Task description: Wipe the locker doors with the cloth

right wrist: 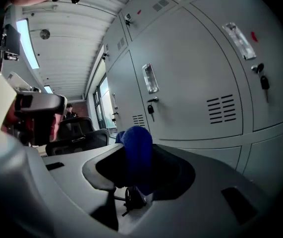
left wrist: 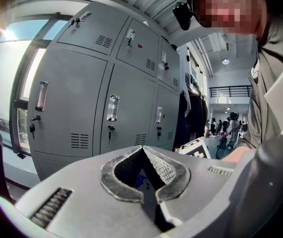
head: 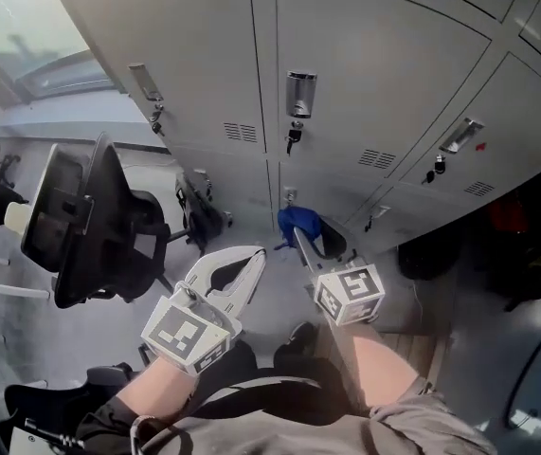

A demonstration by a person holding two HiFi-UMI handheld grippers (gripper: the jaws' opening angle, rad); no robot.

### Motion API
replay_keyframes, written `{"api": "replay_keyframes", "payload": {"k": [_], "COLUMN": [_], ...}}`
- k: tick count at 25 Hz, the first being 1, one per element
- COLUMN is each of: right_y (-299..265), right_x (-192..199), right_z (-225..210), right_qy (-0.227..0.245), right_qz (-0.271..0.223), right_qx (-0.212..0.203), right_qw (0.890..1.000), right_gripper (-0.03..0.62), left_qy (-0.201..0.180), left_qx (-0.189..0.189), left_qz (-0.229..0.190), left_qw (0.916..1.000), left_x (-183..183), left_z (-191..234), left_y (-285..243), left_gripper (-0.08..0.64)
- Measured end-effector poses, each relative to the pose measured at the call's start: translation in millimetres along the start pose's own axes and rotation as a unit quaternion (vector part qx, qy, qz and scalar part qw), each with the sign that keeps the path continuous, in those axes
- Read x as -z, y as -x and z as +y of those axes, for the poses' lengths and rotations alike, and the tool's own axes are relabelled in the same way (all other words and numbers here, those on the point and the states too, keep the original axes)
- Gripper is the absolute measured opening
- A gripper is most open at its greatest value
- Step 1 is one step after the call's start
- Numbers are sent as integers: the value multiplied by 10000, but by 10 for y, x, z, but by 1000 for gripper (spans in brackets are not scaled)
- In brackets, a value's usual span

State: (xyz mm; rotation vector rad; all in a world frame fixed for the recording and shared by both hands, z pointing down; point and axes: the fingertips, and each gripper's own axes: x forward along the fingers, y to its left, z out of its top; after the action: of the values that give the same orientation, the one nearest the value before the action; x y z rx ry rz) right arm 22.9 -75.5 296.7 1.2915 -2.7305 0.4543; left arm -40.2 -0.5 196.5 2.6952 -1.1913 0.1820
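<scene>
locker doors (head: 374,74) fill the top of the head view: grey bank, an upper row of full doors and a lower row below. no cloth contact on any door.

black office chair (head: 99,221) stands at left, near the bank but clear of the middle doors.

both grippers are held low in front of the person, short of the lower row. left gripper (head: 251,262) has its jaw tips together with nothing clamped; its own view shows only the oval gap behind the tips. it's idle.

right gripper (head: 305,242) is clamped on the blue cloth (head: 298,224). in the right gripper view the cloth (right wrist: 137,152) stands up as a bunched wad between the jaws, poking out past the tips, with the doors beyond it and apart from it.

small stuff: each upper door has a recessed handle (head: 300,93) with a key (head: 295,138) hanging in the lock under it, and a louvre vent low on the panel.

my read: this is the approach step, cloth in hand, wiping not yet started on what's in view. the next move calls for raising the right gripper to a door, pushing the wad against the panel so it flattens, then stroking across. route around the handle and key; the cloth could snag there or get pulled out of the jaws. the grip is on a bunch, not a flat fold, so contact area is likely small.
</scene>
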Motion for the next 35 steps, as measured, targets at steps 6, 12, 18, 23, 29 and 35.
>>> {"api": "replay_keyframes", "payload": {"k": [6, 12, 18, 23, 29, 35], "right_y": [-645, -1050, -1318, -1455, -1429, -1055], "right_x": [296, 449, 542, 661, 708, 680], "right_z": [-365, -657, -770, -857, -960, -1317], "right_qy": [-49, -106, 154, 172, 32, -183], "right_qz": [106, 147, 274, 368, 315, 198], "right_qx": [453, 989, 1204, 1252, 1284, 1446], "right_qw": [9989, 9949, 9922, 9913, 9912, 9891], "right_gripper": [155, 155, 155, 154, 155, 155], "left_qy": [-193, -165, 23, 39, 184, 172], "left_qx": [230, 434, 662, 703, 588, 625], "left_qz": [39, 0, -74, 49, 182, 276], "left_qw": [9995, 9989, 9978, 9975, 9979, 9975], "left_x": [206, 408, 471, 548, 636, 709], "left_z": [325, 608, 643, 597, 579, 400], "left_y": [-229, -347, -448, -455, -444, -558], "left_gripper": [6, 6, 6, 6, 6, 8]}}
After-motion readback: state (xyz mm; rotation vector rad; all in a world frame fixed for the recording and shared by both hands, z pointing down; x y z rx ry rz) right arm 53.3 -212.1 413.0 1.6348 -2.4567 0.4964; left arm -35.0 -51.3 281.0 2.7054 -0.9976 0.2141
